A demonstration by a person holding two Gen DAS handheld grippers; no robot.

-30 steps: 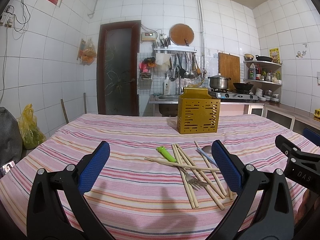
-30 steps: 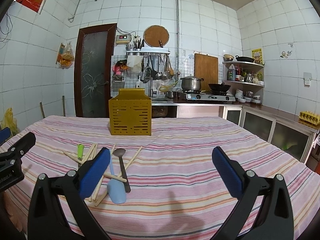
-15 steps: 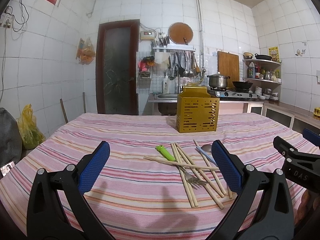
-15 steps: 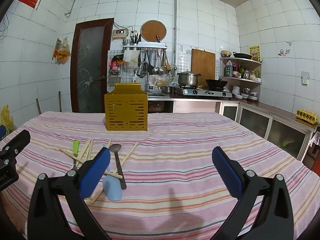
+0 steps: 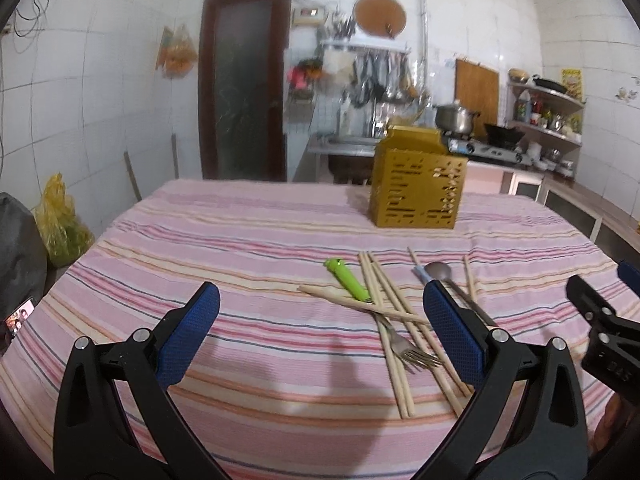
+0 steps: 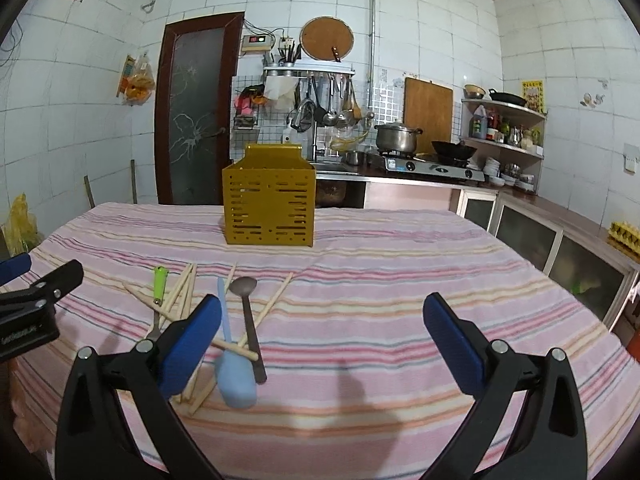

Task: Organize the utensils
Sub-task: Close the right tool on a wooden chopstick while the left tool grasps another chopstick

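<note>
Yellow caddy point(image 6: 269, 205) upright on table, contents unseen; utensils point(image 6: 224, 320) outside.

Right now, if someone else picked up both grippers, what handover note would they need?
Left gripper: open, empty, above the cloth.
Right gripper: open, empty, above the cloth.
Yellow utensil holder: upright at the far middle of the striped tablecloth; nothing visible inside from here.
Loose pile nearer the grippers: chopsticks, green-handled fork, metal spoon, blue-handled utensil, some crossing each other.
Done: nothing sorted.
Left: pick up each utensil and stand it in the holder.
</note>
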